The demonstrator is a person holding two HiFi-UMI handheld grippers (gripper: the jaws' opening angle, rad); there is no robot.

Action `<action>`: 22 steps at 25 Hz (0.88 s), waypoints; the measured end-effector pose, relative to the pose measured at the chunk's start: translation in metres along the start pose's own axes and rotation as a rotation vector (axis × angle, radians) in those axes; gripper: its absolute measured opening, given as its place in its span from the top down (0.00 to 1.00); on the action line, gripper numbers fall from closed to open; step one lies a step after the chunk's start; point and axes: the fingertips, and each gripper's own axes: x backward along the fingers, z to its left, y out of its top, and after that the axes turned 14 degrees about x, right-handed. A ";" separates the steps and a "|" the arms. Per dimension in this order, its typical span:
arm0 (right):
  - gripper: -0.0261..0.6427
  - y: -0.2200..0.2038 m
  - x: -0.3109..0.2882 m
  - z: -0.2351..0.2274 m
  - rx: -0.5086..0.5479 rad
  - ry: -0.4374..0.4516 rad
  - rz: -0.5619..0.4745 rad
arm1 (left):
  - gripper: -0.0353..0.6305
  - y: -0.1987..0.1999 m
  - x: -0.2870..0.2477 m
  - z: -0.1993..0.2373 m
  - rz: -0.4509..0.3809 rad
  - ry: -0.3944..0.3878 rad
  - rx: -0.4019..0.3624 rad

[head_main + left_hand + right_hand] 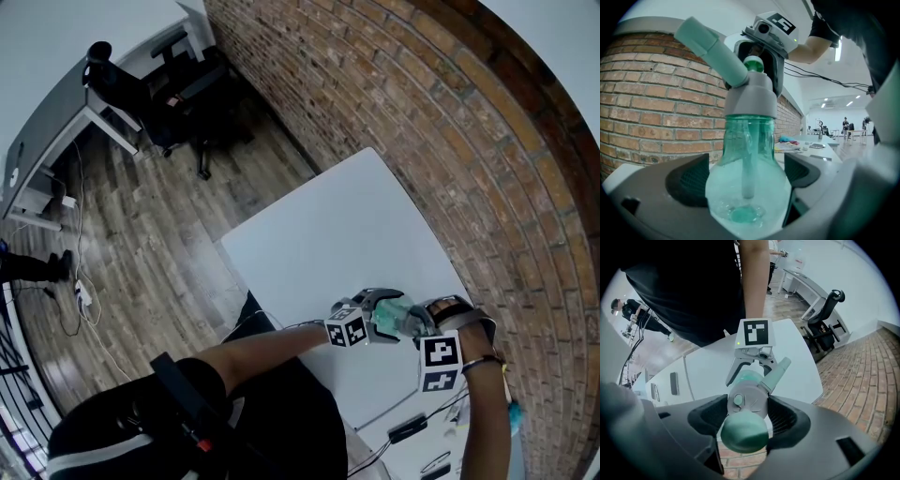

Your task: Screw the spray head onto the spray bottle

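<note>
Two grippers meet over the white table (319,234), toward five o'clock in the head view. The left gripper (746,185) is clamped on the round belly of the green spray bottle (749,154) and holds it upright, with pads pressed at its three and nine o'clock. The right gripper (746,411) points down at the bottle's twelve o'clock, its jaws closed on the grey spray head (749,399) seated on the neck. In the left gripper view, the nozzle (710,44) points to ten o'clock, toward the brick wall (651,103).
</note>
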 end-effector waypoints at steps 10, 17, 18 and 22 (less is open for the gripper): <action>0.55 0.001 0.000 -0.002 -0.098 0.016 -0.043 | 0.22 0.000 0.001 0.001 -0.002 0.001 0.002; 0.55 0.003 0.001 -0.004 -0.283 0.003 -0.104 | 0.22 0.000 0.002 0.000 0.000 0.000 0.005; 0.55 0.003 0.001 -0.004 -0.289 0.003 -0.103 | 0.22 0.000 0.002 0.000 0.000 0.001 0.004; 0.55 0.002 0.002 -0.006 -0.362 0.004 -0.129 | 0.22 0.001 0.002 0.000 -0.002 0.001 0.005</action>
